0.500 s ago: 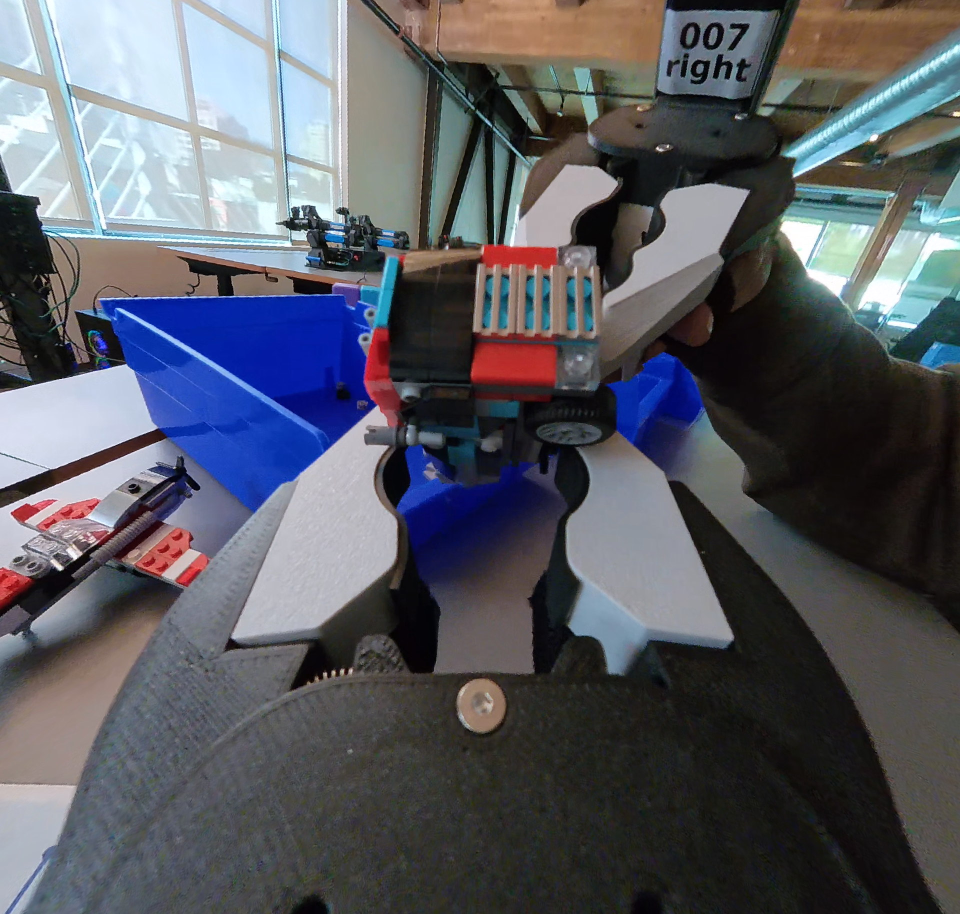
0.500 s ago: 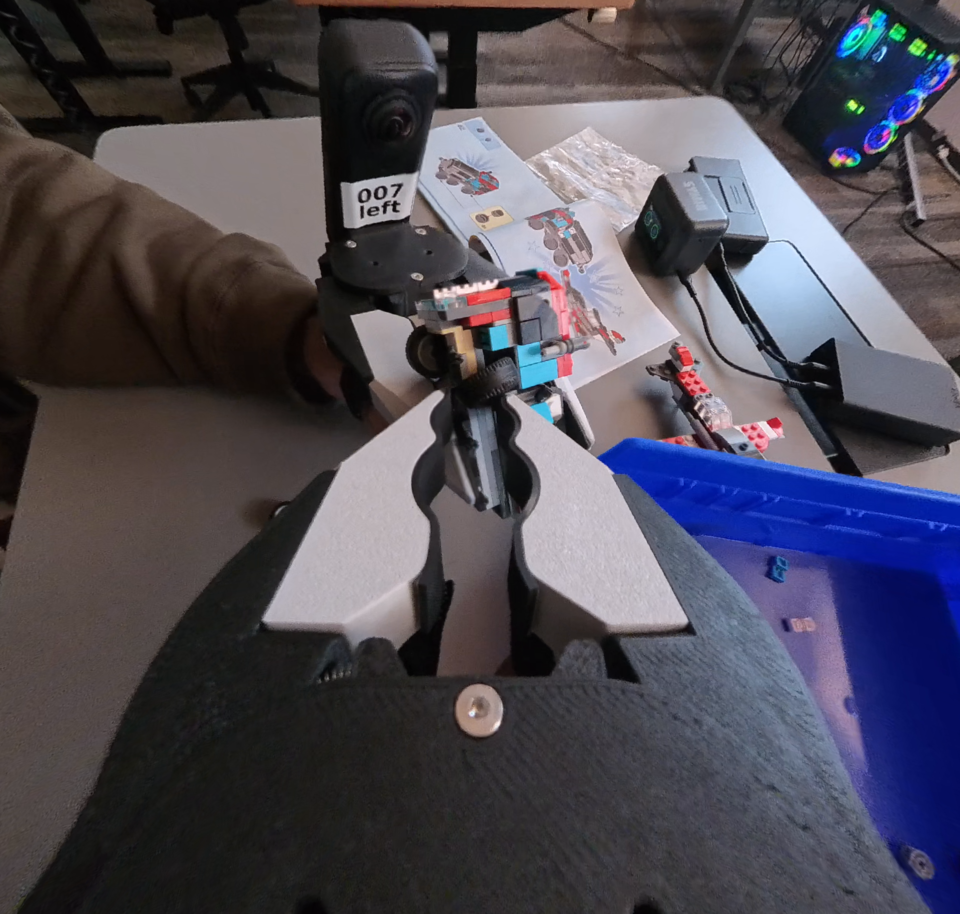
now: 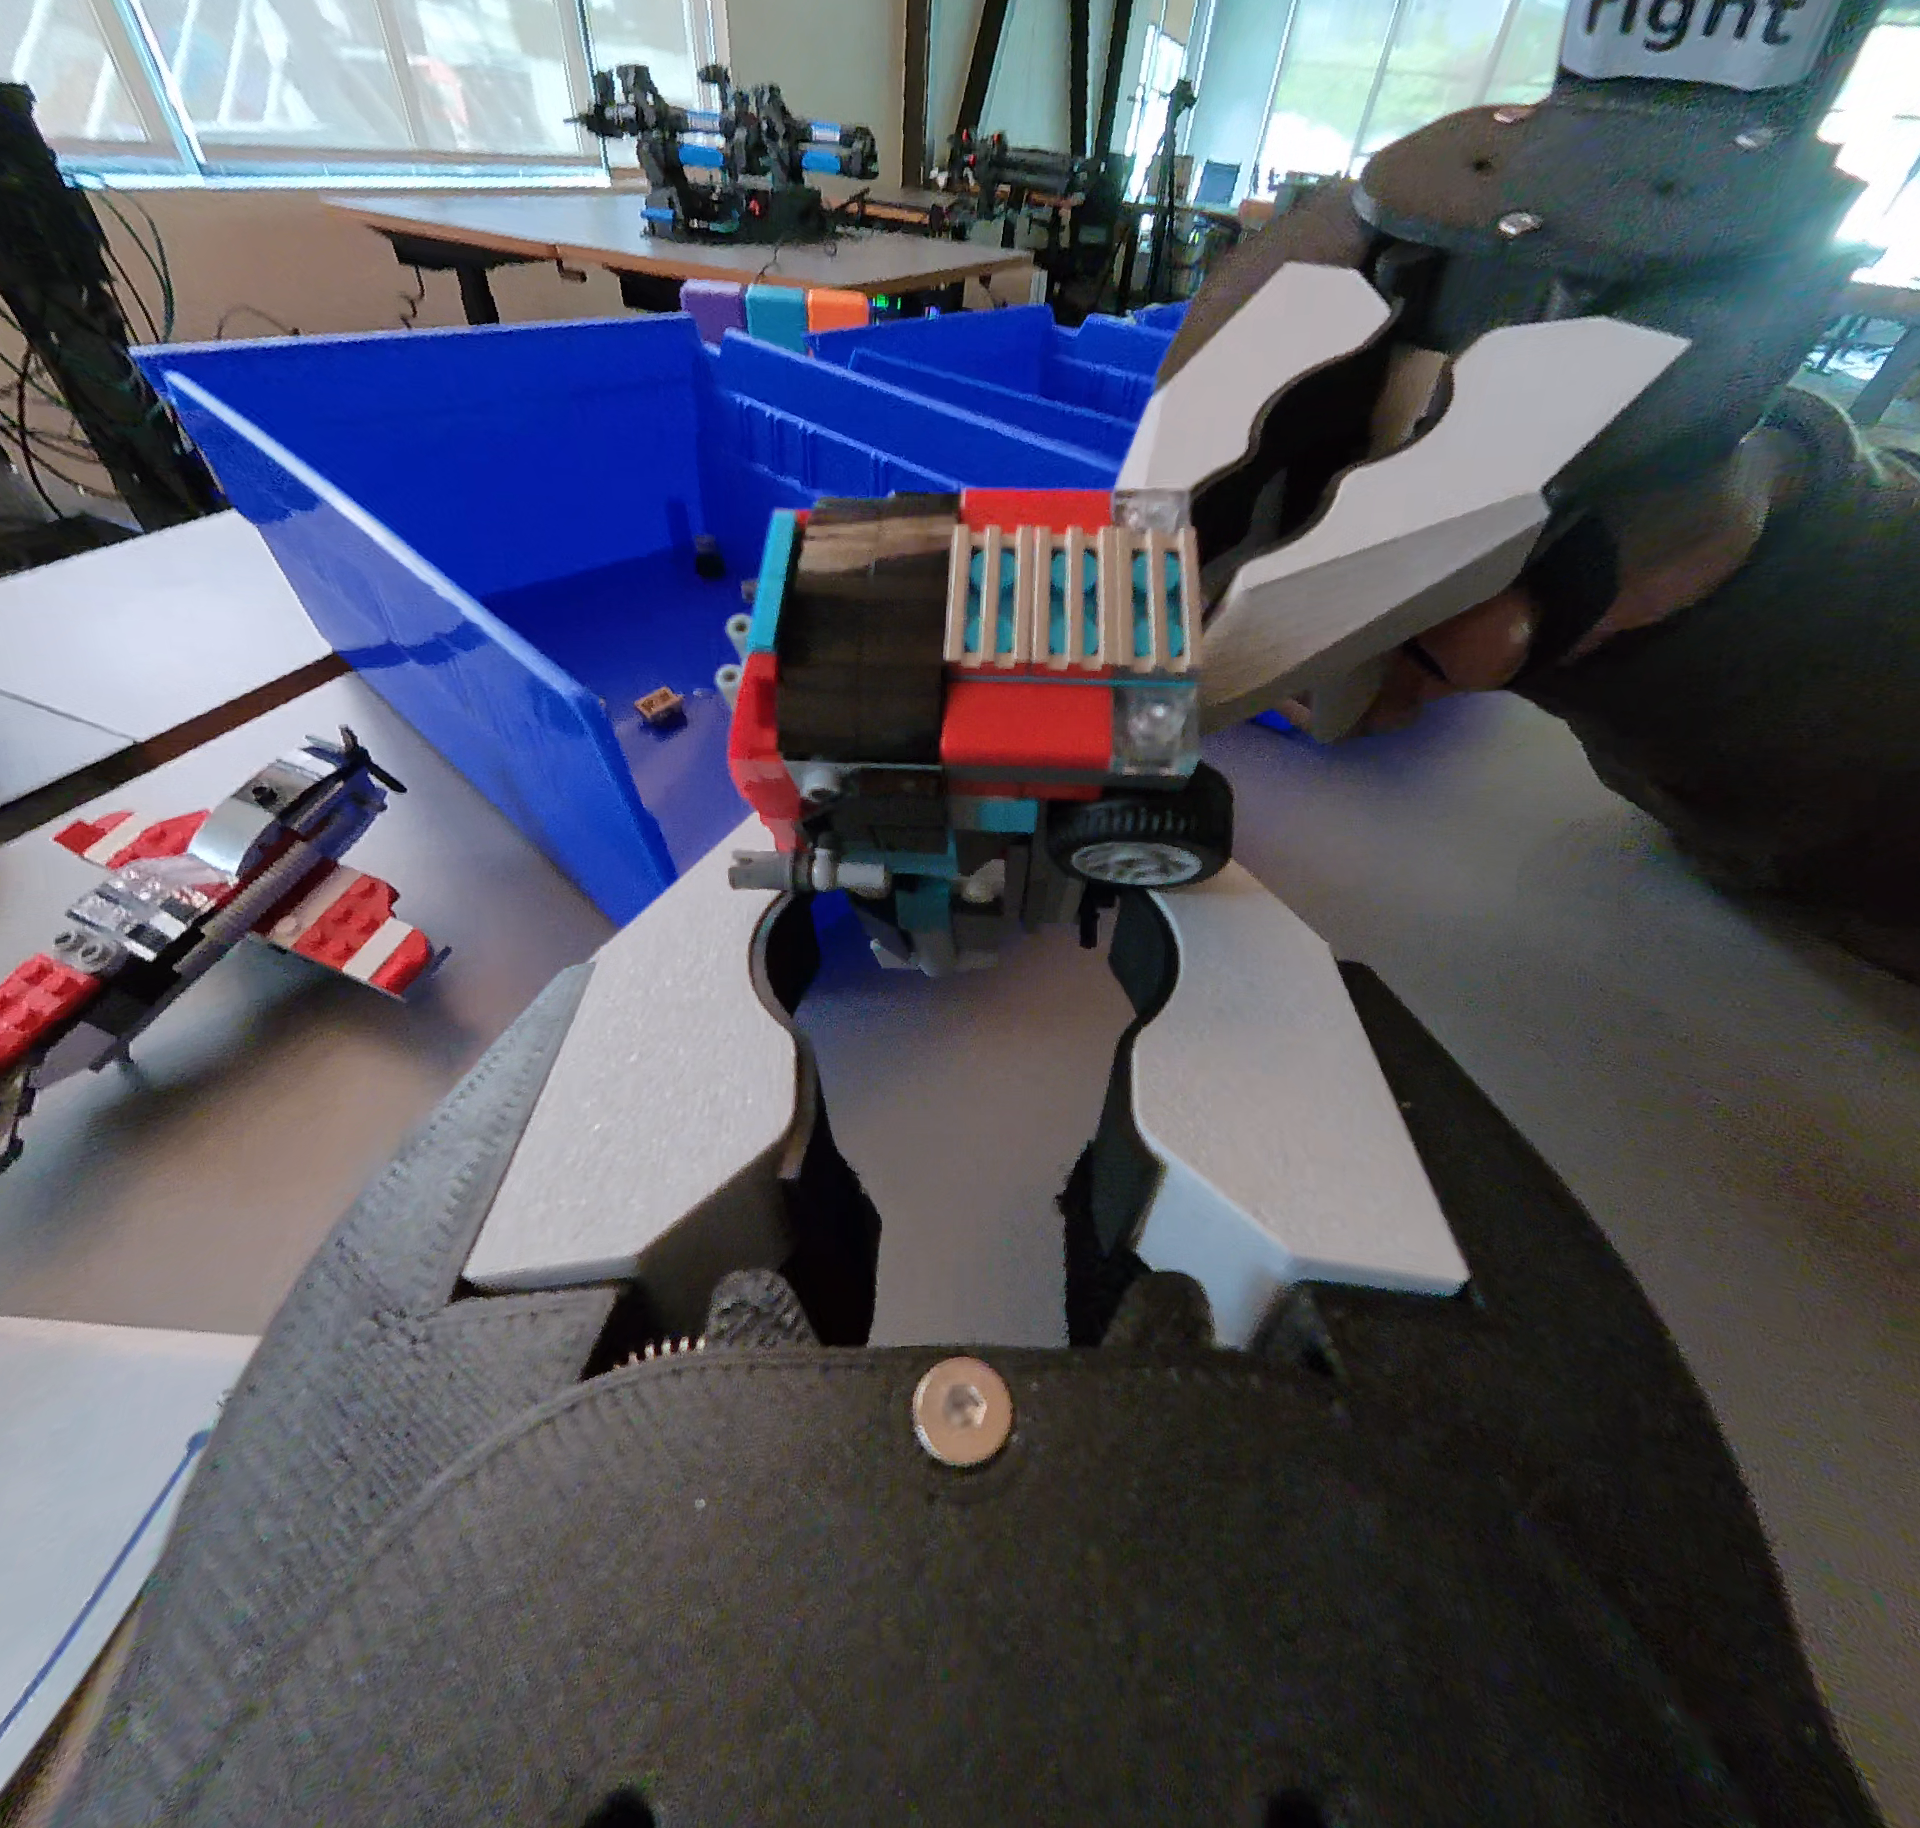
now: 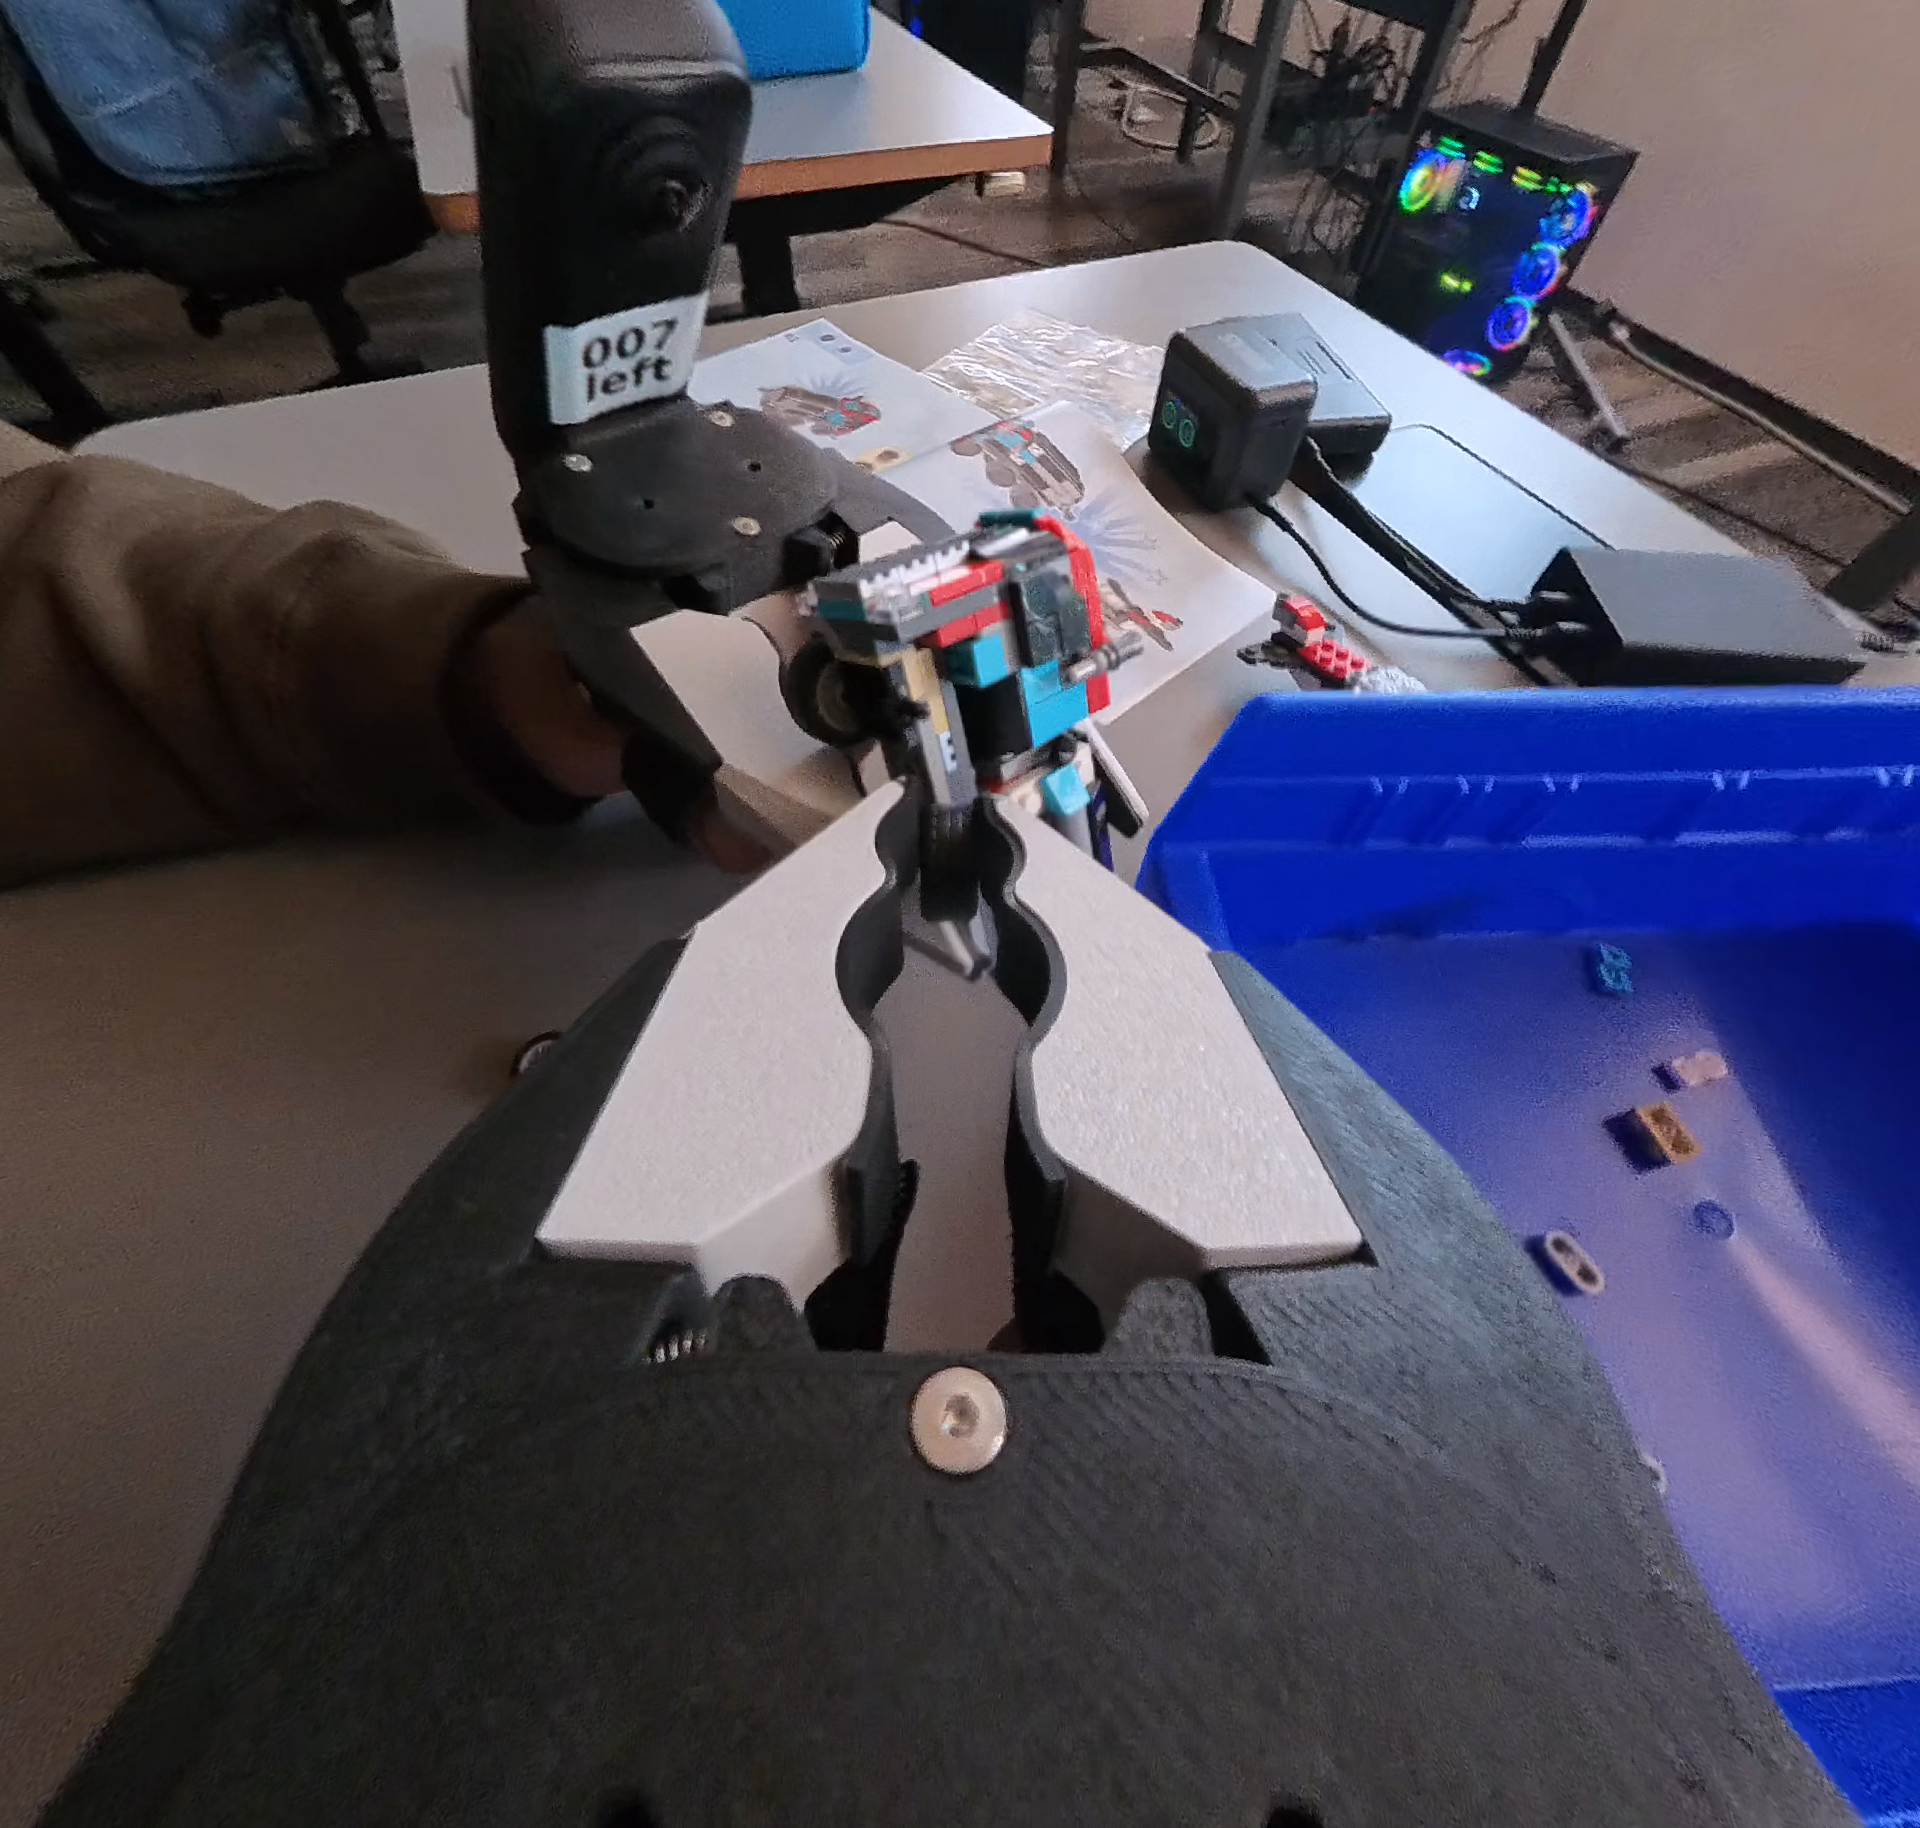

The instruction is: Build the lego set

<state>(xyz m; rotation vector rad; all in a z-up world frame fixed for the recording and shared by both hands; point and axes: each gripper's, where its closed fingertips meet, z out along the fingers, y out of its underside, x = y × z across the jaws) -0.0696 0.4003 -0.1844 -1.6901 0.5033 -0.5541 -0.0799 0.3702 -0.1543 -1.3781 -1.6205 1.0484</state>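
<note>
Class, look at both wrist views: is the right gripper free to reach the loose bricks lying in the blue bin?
Probably not as things stand: the right gripper is shut on the brick truck, also held by the left gripper. The blue bin itself is open-topped, close beside it.

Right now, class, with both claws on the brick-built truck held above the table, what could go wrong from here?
1. The right claw pinches only a thin grey piece at the toy truck's underside; pulling may snap that part off.
2. The left claw grips only the truck's lower part, so the truck may tip or slip.
3. Loosened bricks could fall past the blue bin onto the table.
</note>
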